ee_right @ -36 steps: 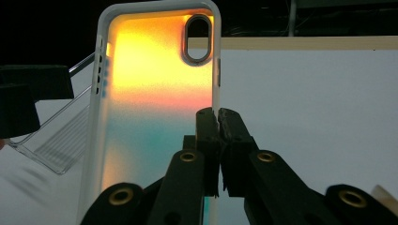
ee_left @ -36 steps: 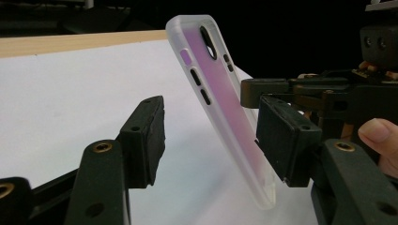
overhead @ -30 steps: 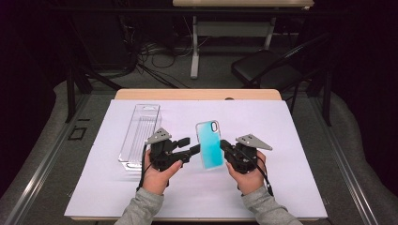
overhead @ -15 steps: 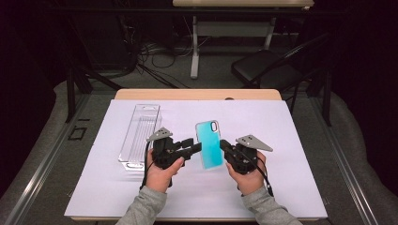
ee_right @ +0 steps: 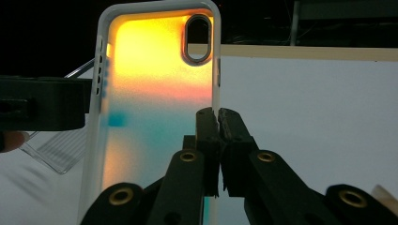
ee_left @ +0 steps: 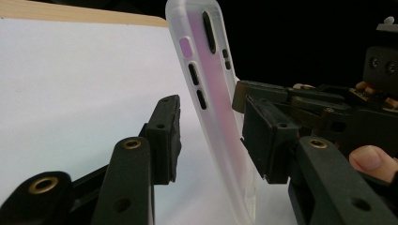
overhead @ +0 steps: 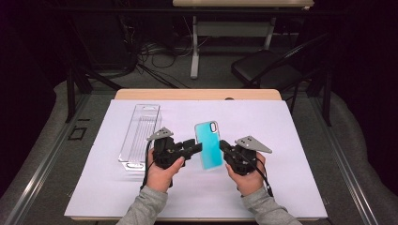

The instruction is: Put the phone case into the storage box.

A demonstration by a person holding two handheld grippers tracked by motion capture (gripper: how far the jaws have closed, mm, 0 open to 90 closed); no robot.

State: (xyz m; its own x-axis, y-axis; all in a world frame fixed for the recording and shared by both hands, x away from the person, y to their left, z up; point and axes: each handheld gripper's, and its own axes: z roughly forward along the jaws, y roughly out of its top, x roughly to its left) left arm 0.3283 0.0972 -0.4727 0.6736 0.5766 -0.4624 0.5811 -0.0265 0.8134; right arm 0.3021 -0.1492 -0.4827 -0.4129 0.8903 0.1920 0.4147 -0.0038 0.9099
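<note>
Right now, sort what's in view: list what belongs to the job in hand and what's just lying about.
In the job:
- phone case, upright
- right hand-held gripper, shut on the case's edge
- left hand-held gripper, jaws closing in either side of the case

Lying about:
- clear plastic box
- chair
- floor cables

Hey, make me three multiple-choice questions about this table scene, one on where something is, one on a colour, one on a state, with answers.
1. Where is the clear plastic tray?
A. Beside the left gripper, on the white sheet
B. Under the phone case
C. On the chair

2. What colour does the phone case look from above?
A. Red
B. Turquoise
C. Black

3. How is the right gripper?
A. Wide open
B. Lying on the table
C. Shut on the phone case's edge

Answers: 1 A, the high view shows the tray just left of that gripper. 2 B, the high view shows it turquoise. 3 C, the right gripper view shows its jaws pinching the case's rim.
</note>
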